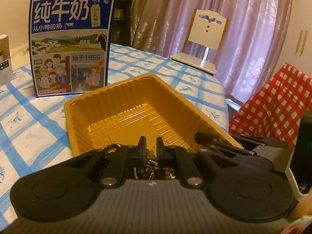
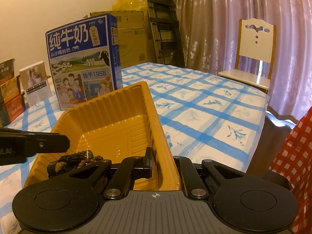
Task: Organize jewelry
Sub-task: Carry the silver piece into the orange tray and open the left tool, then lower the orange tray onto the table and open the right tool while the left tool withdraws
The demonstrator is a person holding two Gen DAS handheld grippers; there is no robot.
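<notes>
One view only: right tongs (image 2: 154, 162) clamp tray (image 2: 117, 105) wall.

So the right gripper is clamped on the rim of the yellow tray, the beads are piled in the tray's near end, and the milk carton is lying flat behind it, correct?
Not quite: the milk carton stands upright behind the yellow tray, as the right wrist view shows. The rest holds: the right gripper is clamped on the tray's rim and the beads lie in its near end.

Blue-checked table (image 2: 204, 105), yellow tray (image 2: 109, 120), milk carton box (image 2: 81, 62), small boxes (image 2: 35, 81)
</notes>
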